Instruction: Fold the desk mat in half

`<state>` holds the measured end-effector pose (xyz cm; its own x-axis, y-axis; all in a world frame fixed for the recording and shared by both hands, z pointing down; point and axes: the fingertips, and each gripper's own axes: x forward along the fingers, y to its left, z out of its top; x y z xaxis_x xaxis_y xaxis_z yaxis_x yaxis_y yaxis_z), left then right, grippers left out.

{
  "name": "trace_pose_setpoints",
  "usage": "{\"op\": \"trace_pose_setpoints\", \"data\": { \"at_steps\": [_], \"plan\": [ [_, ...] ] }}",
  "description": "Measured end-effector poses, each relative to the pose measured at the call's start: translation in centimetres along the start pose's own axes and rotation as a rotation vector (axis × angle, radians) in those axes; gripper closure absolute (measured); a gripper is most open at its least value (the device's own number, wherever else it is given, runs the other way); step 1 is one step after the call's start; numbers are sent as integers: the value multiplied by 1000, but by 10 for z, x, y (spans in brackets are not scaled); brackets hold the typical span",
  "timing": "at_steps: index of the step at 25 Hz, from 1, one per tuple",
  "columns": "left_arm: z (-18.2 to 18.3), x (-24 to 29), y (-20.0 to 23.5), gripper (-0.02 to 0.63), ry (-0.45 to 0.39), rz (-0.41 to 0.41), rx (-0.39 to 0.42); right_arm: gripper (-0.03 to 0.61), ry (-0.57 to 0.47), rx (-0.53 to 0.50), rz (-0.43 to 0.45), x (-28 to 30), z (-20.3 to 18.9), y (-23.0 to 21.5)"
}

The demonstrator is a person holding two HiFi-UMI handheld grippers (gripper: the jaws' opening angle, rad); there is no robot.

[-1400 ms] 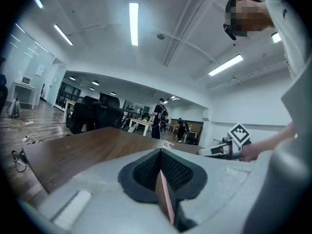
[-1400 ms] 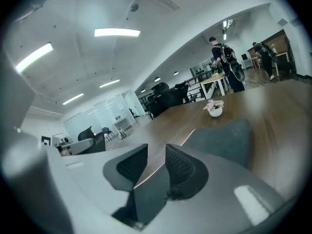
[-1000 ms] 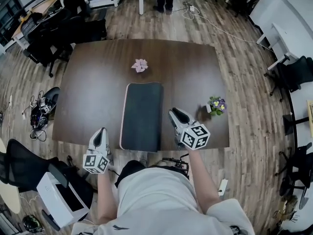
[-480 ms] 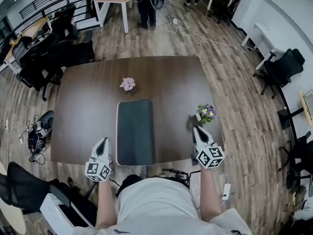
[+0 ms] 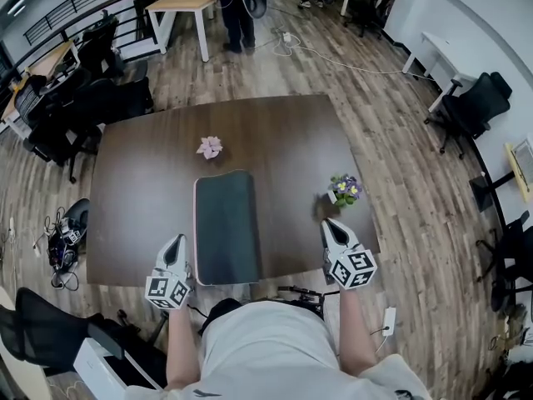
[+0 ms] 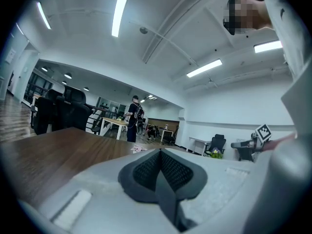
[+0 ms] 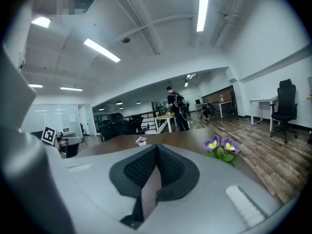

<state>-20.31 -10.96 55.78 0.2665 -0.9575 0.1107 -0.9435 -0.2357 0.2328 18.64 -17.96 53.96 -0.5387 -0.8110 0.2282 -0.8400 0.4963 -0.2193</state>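
The left tool [image 5: 173,240] and right tool [image 5: 328,223] hover over the near edge of the desk [image 5: 283,140], each with its jaws pressed together on nothing. The desk mat [image 5: 225,227] lies flat between them, a narrow dark strip just beside the left tool. Just ahead of the right tool, a small pot [image 5: 332,197] holds purple flowers [image 5: 346,187]. A pink flower [image 5: 209,147] lies beyond the mat.

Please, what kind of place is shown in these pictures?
Probably an open-plan office: black swivel chairs and work desks stand around the brown table, and long ceiling lights run overhead.
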Motion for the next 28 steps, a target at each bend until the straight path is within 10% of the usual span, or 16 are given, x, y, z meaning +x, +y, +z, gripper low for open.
{"op": "trace_pose_setpoints", "data": {
  "at_steps": [28],
  "plan": [
    [-5, -7, 9, 612, -1, 40, -8, 580, 14, -29, 1, 10, -2, -2]
  ]
}}
